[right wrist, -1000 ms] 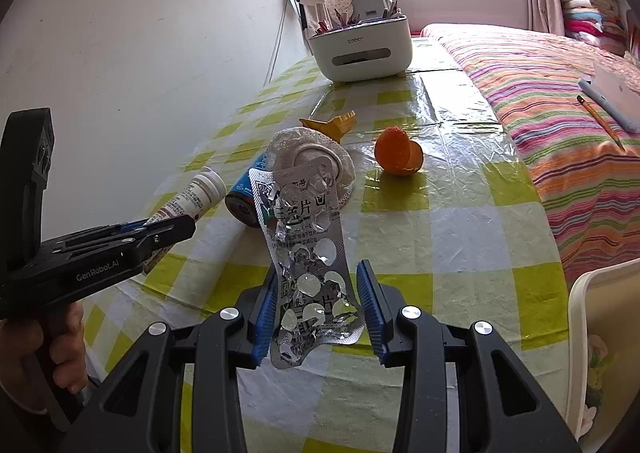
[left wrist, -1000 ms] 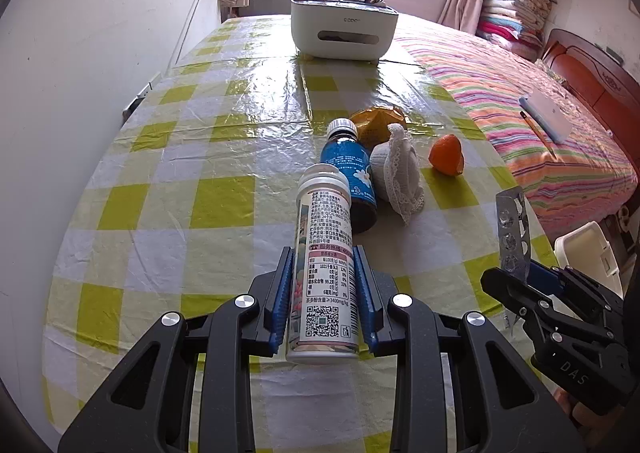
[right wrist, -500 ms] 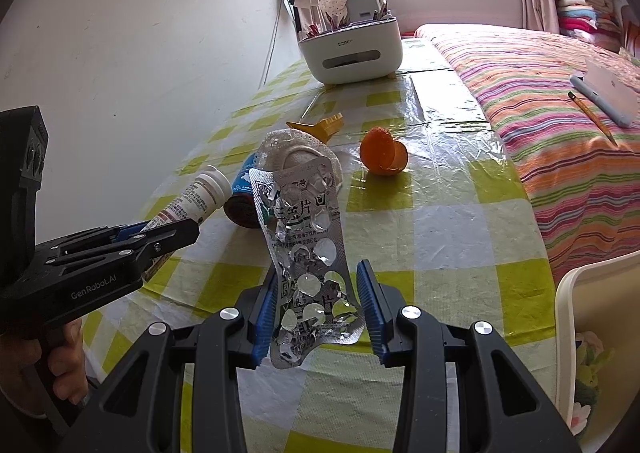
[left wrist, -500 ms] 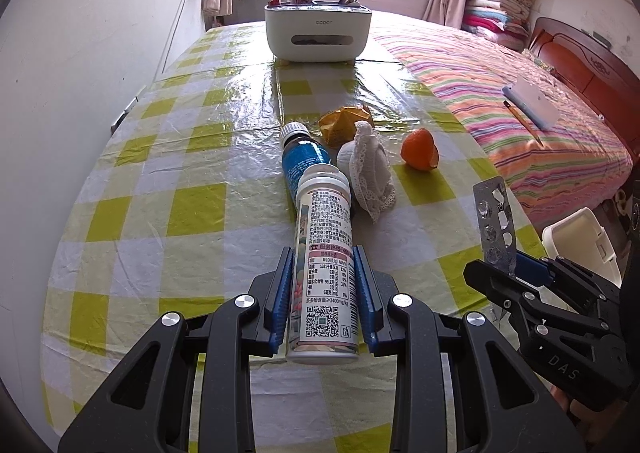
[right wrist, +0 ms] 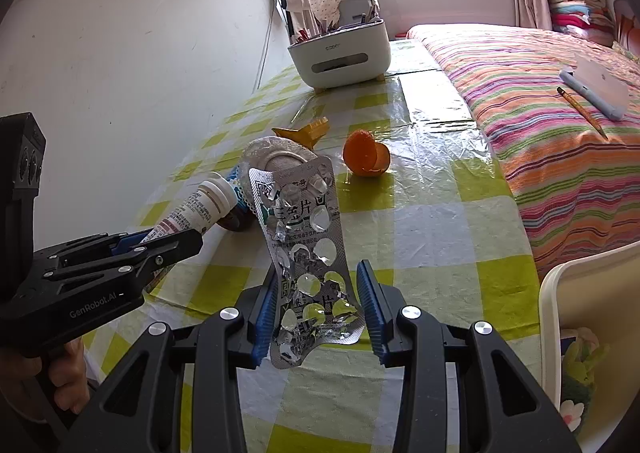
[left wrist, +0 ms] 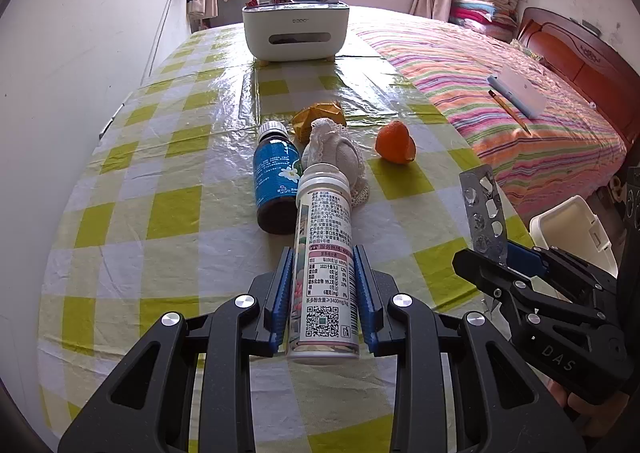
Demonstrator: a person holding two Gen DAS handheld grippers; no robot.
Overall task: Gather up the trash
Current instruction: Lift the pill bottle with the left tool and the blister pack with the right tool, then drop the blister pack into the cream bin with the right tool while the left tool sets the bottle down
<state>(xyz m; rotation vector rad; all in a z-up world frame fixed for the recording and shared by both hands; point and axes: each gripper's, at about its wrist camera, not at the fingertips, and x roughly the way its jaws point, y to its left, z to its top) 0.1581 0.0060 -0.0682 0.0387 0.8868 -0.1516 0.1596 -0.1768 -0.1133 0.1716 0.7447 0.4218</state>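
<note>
Bedroom setting: a table (left wrist: pixel 168 157) covered in a glossy yellow-and-white checked cloth stands against a white wall, with a bed (left wrist: pixel 500 93) under a striped cover along its other side. At the far end of the table sits a white organiser box (left wrist: pixel 296 31) holding small items.

Left gripper (left wrist: pixel 323 295): blue pads pressed on both sides of a white plastic bottle (left wrist: pixel 326 253) with a printed label and a QR code. The bottle is clamped near its base, cap pointing away from the camera, raised above the cloth.

Right gripper (right wrist: pixel 318 307): jaws closed against the edges of a used silver blister pack (right wrist: pixel 308 253). The pack stands upright from the jaws, its pockets burst. In the left wrist view the same pack (left wrist: pixel 484 213) shows at the right edge of the table.

Remaining on the table, grouped near the middle: a dark bottle with a blue label (left wrist: pixel 276 177) lying on its side, cap toward the organiser; a white lace-trimmed fabric item (left wrist: pixel 336 157) just beside it, touching or nearly so; a crumpled yellow wrapper (left wrist: pixel 318 119) behind these; a piece of orange peel (left wrist: pixel 394 143) apart to the right.

A white bin (right wrist: pixel 580 313) stands beside the table's near right corner, below the table edge, with some contents visible inside. On the bed lie a white tablet-like device (left wrist: pixel 518 91) and a pencil (left wrist: pixel 508 111). A hand (right wrist: pixel 68 373) is visible gripping the left tool's handle.
</note>
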